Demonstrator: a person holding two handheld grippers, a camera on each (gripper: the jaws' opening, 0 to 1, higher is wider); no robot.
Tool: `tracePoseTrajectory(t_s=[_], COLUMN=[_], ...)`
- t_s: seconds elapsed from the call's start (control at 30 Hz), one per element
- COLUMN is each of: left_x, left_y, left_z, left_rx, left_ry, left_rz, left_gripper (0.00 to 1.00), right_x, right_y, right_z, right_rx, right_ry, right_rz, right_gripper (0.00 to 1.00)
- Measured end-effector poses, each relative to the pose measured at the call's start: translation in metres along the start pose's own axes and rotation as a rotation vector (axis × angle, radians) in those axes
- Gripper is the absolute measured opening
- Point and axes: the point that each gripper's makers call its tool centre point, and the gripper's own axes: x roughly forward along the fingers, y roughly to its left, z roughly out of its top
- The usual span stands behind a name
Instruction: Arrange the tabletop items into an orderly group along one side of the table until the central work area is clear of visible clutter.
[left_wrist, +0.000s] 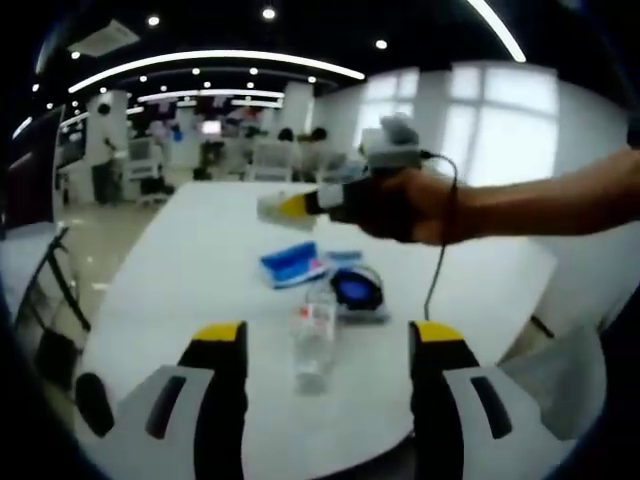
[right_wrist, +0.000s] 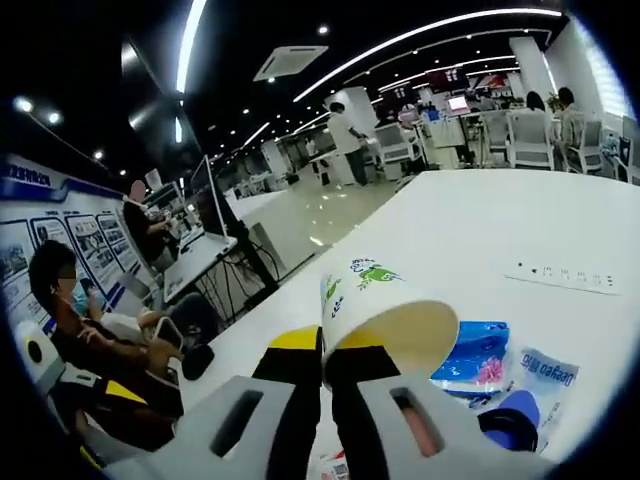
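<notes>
- My right tool is clamped on a paper cup's rim.
- My left tool stands apart; a clear bottle lies between its jaws on the worktop.

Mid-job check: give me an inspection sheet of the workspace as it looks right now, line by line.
Surface: white table, mostly bare.
Job's things: paper cup held on its side in the right gripper; clear plastic bottle upright mid-table; blue packet; round blue item beside it.
Clutter: white power strip lying on the table.
Grippers: left gripper open, empty, short of the bottle; right gripper shut on the cup's wall.
Cables: black cable hanging from the right gripper.
Surroundings: open office, chairs, seated people at desks.
</notes>
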Motion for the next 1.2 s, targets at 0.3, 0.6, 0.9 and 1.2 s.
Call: tracePoseTrajectory(t_s=[0.3,0.6,0.9,1.2], left_x=[0.001,0.002,0.002,0.002], left_y=[0.001,0.001,0.001,0.002], left_z=[-0.001,-0.001,-0.001,0.0], left_rx=[0.012,0.006,0.002,-0.007], left_ry=[0.002,-0.003,-0.004,-0.009], left_rz=[0.005,0.004,-0.001,0.001], left_gripper=[0.62,0.61,0.61,0.61], right_x=[0.03,0.065,0.098,0.123], right_y=[0.038,0.06,0.078,0.084], right_z=[-0.009,-0.02,-0.043,-0.079], right_rx=[-0.056,-0.129,-0.212,-0.314], right_ry=[0.072,0.169,0.265,0.396], right_rz=[0.075,0.139,0.194,0.225], right_gripper=[0.01,0.01,0.01,0.01])
